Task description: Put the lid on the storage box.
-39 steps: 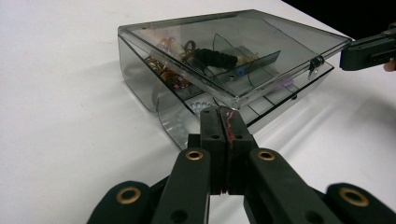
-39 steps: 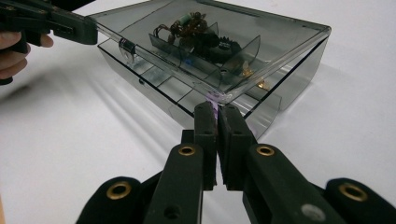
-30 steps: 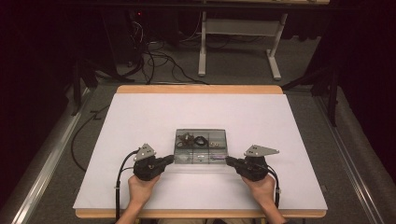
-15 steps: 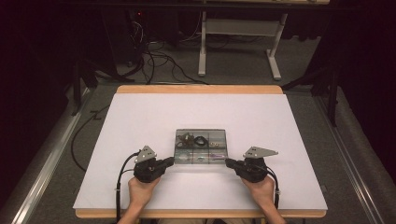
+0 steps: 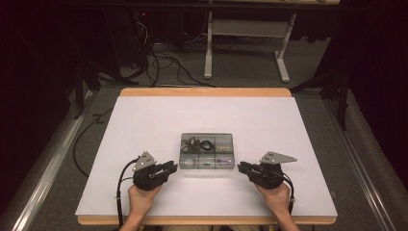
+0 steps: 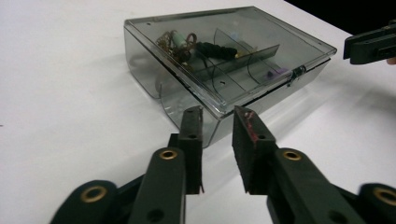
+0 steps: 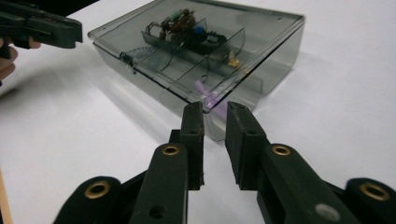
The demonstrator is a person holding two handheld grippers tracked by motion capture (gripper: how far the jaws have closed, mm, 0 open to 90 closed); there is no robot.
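Note:
A clear grey plastic box (image 5: 208, 150) with a closed lid lies on the white table top (image 5: 207, 113); its compartments hold small parts and wires. My left gripper (image 5: 171, 167) lies just left of the box's near corner and points at it. Its jaws have just been opening and stand a little apart, with nothing between them. In the left gripper view, the box (image 6: 224, 60) lies just beyond the left gripper (image 6: 218, 114). My right gripper (image 5: 241, 167) mirrors it at the box's right side, its jaws also just opened and holding nothing. In the right gripper view, the box (image 7: 201, 42) sits ahead of the right gripper (image 7: 215, 109).
A wooden rim (image 5: 207, 220) borders the table's near edge. Black cables (image 5: 159, 62) and a white stand's legs (image 5: 245, 38) sit on the floor past the far edge. The other gripper's jaws (image 6: 371, 44) reach in from the right.
Both hands have stayed beside the box. The jaws of each gripper look slightly wider apart than before.

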